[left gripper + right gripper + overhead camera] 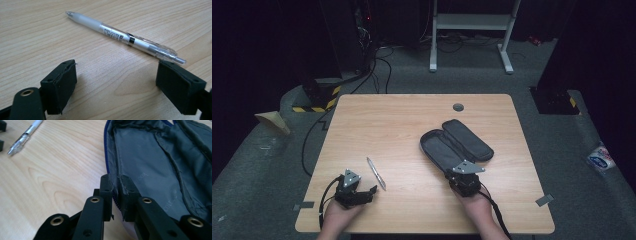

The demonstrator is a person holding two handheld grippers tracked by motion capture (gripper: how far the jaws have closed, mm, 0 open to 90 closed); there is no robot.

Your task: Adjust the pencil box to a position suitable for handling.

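Bare tabletop (pixel 412 120) beyond pen (pixel 376 173), case (pixel 457 142)

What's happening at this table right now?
A person works with a gripper in each hand. The right gripper is shut on the near edge of an open pencil case, pinning its rim. The left gripper is open, jaws spread just short of a pen lying on the wooden table.

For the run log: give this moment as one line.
left hand-held gripper: open, by pen | right hand-held gripper: shut on case edge | case: open
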